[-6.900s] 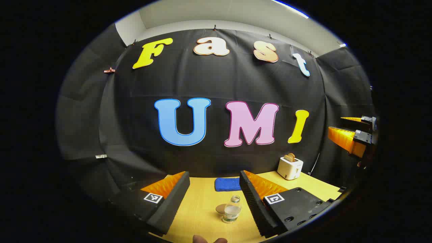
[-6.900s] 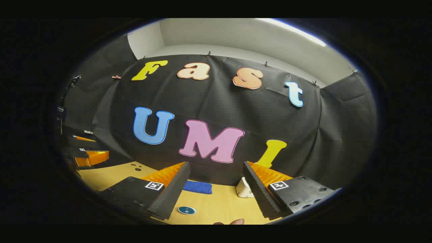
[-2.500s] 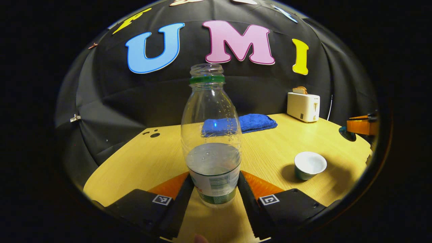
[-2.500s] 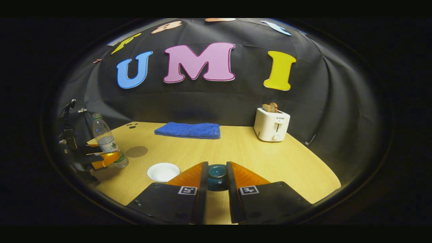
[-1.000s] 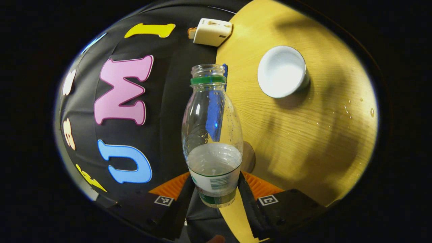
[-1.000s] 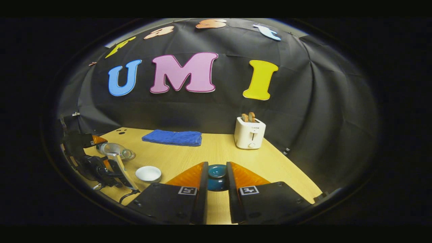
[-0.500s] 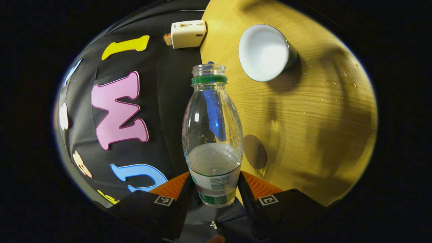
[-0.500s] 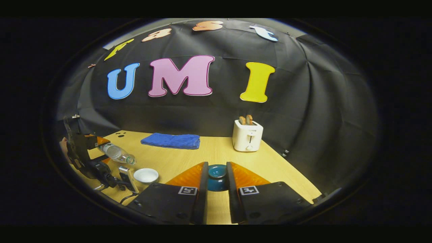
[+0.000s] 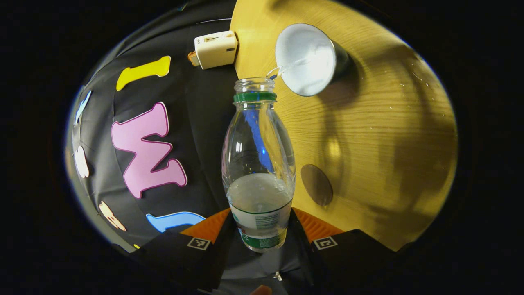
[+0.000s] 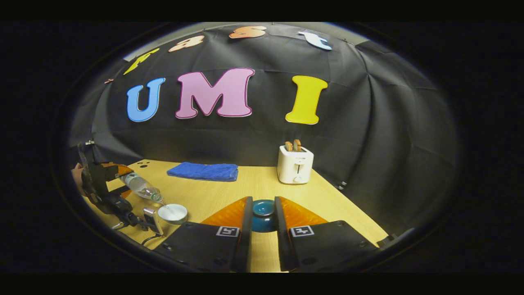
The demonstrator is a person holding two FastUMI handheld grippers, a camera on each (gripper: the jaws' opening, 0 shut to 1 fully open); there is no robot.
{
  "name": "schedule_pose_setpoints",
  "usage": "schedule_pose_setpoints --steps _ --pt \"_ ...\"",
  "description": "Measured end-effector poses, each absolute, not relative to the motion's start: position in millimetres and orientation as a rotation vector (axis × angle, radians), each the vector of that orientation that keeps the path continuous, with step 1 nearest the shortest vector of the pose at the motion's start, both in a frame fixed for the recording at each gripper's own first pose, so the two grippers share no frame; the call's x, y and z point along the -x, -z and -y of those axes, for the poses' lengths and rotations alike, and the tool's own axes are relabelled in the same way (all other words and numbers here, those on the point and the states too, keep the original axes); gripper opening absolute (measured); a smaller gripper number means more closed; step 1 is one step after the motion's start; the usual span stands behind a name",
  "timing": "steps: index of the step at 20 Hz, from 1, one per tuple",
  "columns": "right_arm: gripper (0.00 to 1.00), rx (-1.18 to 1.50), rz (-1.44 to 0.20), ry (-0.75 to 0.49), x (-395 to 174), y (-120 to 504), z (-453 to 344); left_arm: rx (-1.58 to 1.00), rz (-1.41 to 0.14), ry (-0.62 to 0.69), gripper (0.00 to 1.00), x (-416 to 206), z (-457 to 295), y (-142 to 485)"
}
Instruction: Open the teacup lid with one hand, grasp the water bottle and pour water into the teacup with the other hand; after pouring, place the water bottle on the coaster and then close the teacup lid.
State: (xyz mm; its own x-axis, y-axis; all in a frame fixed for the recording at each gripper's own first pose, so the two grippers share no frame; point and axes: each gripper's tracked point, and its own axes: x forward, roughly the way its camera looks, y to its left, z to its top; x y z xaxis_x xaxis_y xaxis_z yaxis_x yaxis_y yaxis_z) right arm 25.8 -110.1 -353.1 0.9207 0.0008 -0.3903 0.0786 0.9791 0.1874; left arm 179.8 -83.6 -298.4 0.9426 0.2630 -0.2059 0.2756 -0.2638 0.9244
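Yellow wooden table [image 10: 262, 186], few water drops. Left claw [image 9: 262, 229] squeezes clear plastic water bottle [image 9: 258, 164], tipped, pouring into white teacup [image 9: 305, 59]. Right claw [image 10: 262, 221] pinches dark blue-green teacup lid [image 10: 263, 213], partly hidden.

No words or numbers can be made out. The water bottle [image 9: 258, 172], at the centre of the left gripper view, wears a label with a barcode near its base, its print too small to tell. Square black-and-white coded markers sit on both grippers' fingers.
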Motion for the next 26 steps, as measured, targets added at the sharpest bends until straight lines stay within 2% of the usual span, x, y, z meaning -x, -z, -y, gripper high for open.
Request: schedule_pose_setpoints --steps 1,2,3,21,22,23,24,25,26 --pt "0.31 -0.203 -0.399 0.04 -25.2 353.4 109.4 -1.858 -0.393 0.012 0.76 -179.7 83.5 298.0" --pt "0.36 -0.204 -0.4 0.041 -24.4 353.7 109.3 -1.865 -0.387 0.011 0.76 -180.4 83.7 297.0" --pt "0.31 -0.206 -0.4 0.041 -24.0 353.4 109.3 -1.873 -0.379 0.011 0.76 -181.1 84.0 295.4" --pt "0.31 -0.19 -0.382 0.045 -11.1 349.2 118.9 -2.036 -0.261 0.038 0.76 -196.7 88.1 276.1" --pt "0.26 -0.189 -0.383 0.044 -9.7 349.4 118.8 -2.045 -0.247 0.04 0.76 -197.4 90.2 275.4" --pt "0.36 -0.189 -0.382 0.045 -8.8 349.0 119.3 -2.053 -0.232 0.042 0.76 -199.0 91.9 273.5" --pt "0.36 -0.189 -0.381 0.047 -7.3 348.8 120.1 -2.059 -0.22 0.044 0.76 -200.5 93.6 273.5" --pt "0.26 -0.19 -0.38 0.048 -6.5 348.3 120.8 -2.067 -0.209 0.046 0.76 -201.4 94.2 272.5" --pt "0.31 -0.19 -0.379 0.05 -5.5 349.1 121.6 -2.075 -0.192 0.049 0.76 -202.9 96.5 272.3"
